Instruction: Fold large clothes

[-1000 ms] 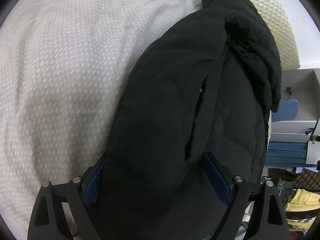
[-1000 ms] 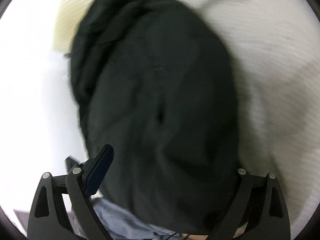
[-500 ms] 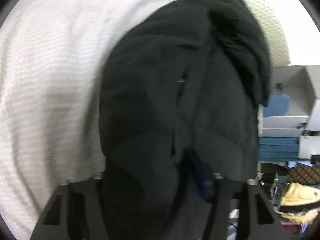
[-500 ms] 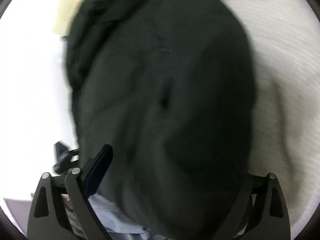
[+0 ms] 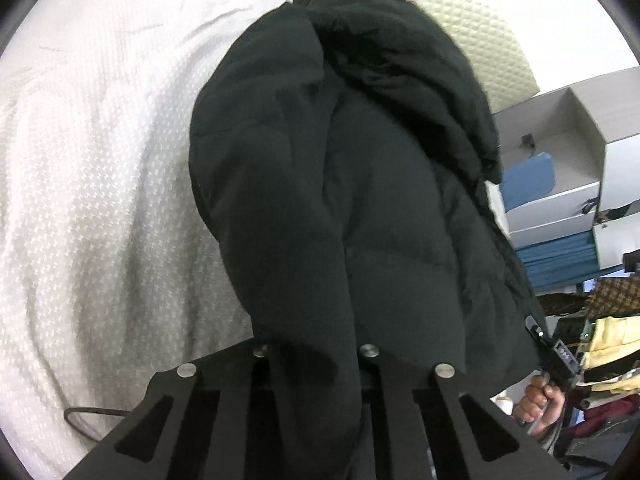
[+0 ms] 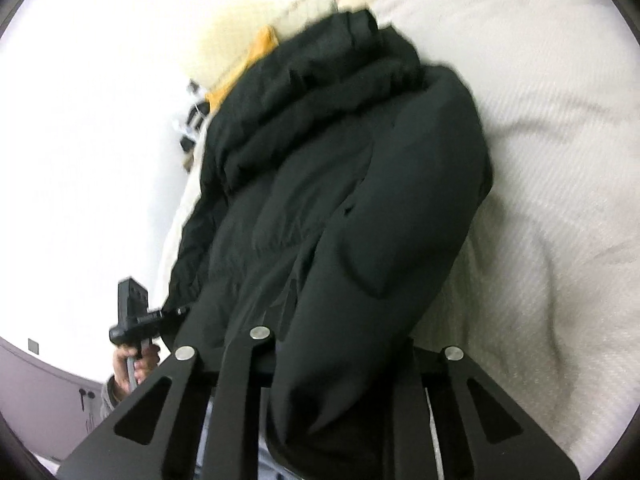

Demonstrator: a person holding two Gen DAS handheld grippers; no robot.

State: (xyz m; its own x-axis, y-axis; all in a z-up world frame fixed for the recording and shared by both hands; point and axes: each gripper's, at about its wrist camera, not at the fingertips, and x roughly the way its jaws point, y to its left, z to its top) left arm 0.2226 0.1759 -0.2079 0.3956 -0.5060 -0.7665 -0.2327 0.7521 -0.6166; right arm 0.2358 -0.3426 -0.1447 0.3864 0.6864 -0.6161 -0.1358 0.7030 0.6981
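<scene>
Left gripper [image 5: 316,354]: clamped on black jacket [image 5: 360,184]
Right gripper [image 6: 332,344]: pinching jacket hem
Open box [image 5: 576,120], beside jacket: blue pad [image 5: 528,178] inside

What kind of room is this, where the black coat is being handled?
Most likely a bedroom. The black coat lies on a bed with a white textured cover, a quilted cream pillow sits at its far end, and shelves with folded clothes stand alongside.
</scene>
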